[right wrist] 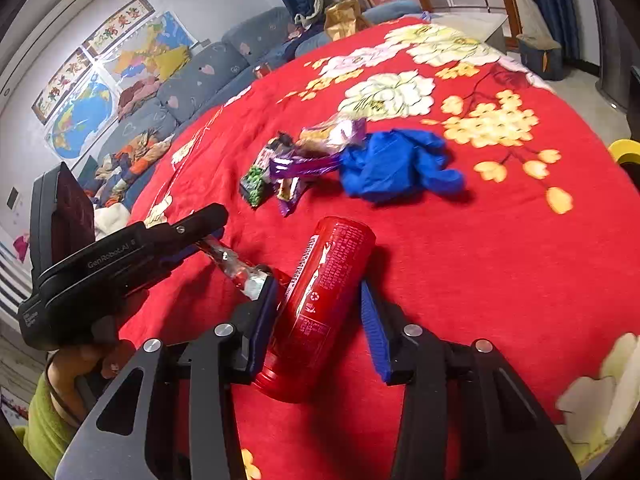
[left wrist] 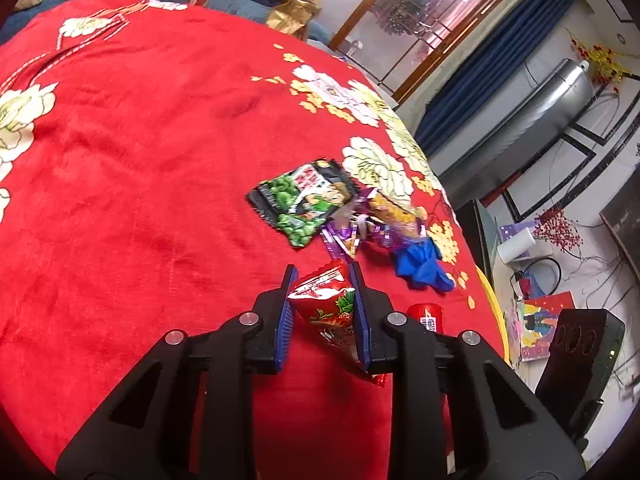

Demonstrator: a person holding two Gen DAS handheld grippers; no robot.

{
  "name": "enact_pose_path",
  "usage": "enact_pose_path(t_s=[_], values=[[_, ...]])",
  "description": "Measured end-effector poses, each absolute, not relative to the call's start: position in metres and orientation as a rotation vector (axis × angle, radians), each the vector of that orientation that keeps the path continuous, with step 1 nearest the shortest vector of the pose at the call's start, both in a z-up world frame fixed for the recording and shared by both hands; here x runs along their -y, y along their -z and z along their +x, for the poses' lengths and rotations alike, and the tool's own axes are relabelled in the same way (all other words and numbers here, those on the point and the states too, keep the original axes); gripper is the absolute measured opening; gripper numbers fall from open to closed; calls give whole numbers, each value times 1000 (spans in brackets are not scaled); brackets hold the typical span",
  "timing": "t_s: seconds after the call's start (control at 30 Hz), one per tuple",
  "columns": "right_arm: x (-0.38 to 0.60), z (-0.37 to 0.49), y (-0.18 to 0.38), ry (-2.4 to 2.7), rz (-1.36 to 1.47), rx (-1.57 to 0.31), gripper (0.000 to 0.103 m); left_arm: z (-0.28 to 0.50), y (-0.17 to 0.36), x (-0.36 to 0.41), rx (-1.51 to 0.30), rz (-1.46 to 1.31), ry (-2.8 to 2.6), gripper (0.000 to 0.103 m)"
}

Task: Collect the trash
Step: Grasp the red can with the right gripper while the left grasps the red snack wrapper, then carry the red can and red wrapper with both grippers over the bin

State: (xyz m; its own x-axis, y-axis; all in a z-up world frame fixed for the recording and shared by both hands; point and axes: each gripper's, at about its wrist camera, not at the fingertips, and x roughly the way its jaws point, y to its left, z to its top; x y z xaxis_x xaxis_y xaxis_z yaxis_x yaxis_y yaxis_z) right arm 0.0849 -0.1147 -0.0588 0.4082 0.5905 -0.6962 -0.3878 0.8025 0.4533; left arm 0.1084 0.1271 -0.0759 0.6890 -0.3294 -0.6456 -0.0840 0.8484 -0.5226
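Note:
My left gripper is shut on a red strawberry snack wrapper, held just above the red floral cloth; it also shows at the left of the right wrist view. My right gripper is open, its jaws on either side of a red can that lies on its side; the left pad touches the can, the right stands apart. Further off lie a green pea snack bag, purple wrappers and a crumpled blue glove.
The cloth's edge runs close on the right in the left wrist view, with floor clutter and a white cup below. A blue sofa with clothes stands beyond the far side. A yellow rim shows at the right.

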Motion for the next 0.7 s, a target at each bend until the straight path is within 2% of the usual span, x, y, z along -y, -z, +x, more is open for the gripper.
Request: enact_pose_path(t_s=[0.7], values=[[189,87,26,-490,248,-835,34,94,19,-61,-711,-353,239,17]])
